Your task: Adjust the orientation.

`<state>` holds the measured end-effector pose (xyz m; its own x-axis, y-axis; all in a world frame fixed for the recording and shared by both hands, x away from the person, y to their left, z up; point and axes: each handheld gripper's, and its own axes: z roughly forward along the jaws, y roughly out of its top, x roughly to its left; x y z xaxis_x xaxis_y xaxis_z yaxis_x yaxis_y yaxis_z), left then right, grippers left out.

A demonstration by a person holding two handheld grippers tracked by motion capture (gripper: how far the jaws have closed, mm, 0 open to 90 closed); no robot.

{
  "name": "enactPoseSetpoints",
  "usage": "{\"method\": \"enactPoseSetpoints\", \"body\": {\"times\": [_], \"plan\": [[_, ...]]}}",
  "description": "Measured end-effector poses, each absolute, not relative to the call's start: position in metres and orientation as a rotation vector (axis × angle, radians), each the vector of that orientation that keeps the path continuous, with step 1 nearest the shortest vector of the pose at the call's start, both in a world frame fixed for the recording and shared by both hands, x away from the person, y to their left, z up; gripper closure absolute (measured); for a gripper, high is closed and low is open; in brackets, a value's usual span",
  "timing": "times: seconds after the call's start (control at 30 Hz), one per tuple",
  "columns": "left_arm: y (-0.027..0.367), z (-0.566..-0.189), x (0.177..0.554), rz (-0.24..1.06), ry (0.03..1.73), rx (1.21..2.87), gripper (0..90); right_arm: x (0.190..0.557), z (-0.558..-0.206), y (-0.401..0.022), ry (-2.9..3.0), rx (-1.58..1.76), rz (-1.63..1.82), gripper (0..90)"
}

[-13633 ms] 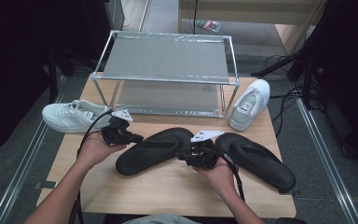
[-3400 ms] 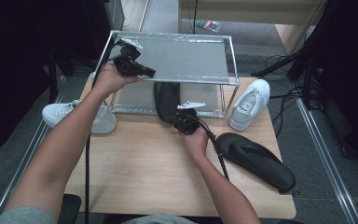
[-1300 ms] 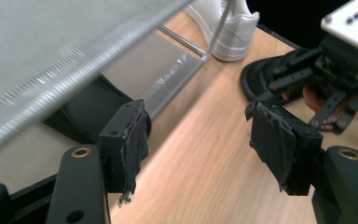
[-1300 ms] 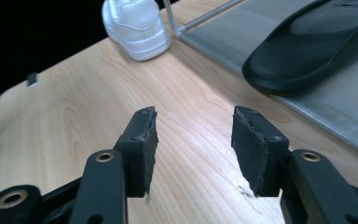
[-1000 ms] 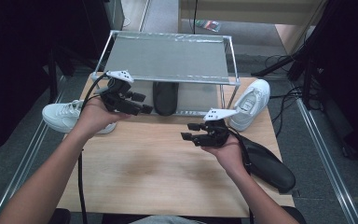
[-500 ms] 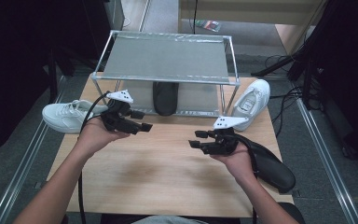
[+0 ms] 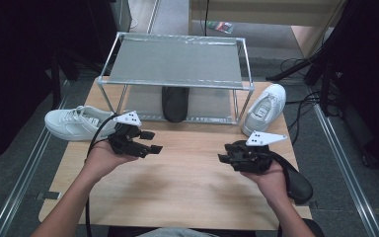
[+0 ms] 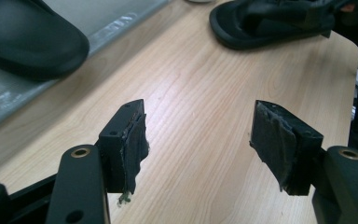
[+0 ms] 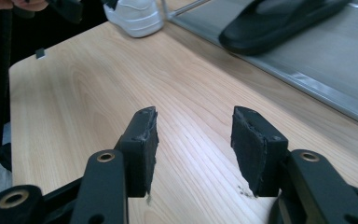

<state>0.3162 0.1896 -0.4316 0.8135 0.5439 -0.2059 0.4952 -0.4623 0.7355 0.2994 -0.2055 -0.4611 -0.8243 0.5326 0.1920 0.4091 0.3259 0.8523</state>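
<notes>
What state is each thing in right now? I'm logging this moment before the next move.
Left hand-held gripper: open, empty, above the table.
Right hand-held gripper: open, empty, above the table.
Black slipper on rack: lying on the rack's lower shelf.
Black slipper on table: lying at the table's right edge.
Left white sneaker: upright, at the table's left edge.
Right white sneaker: upright, beside the rack.
Metal rack: standing, top shelf bare.

One black slipper point(image 7: 175, 102) on rack's lower shelf point(image 7: 212, 103), another point(image 7: 296, 180) at table's right edge.
</notes>
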Motion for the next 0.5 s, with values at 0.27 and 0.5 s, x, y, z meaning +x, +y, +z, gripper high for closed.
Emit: {"method": "enactPoseSetpoints", "body": {"times": [0.27, 0.5], "plan": [[0.186, -0.441, 0.318, 0.063, 0.751, 2.147, 36.5, 0.284, -0.461, -0.234, 2.395, 0.953, 1.479, 52.6], [0.175, -0.445, 0.322, 0.049, 0.723, 2.147, 36.7, 0.28, -0.464, -0.252, 2.362, 1.031, 1.436, 54.1]]}}
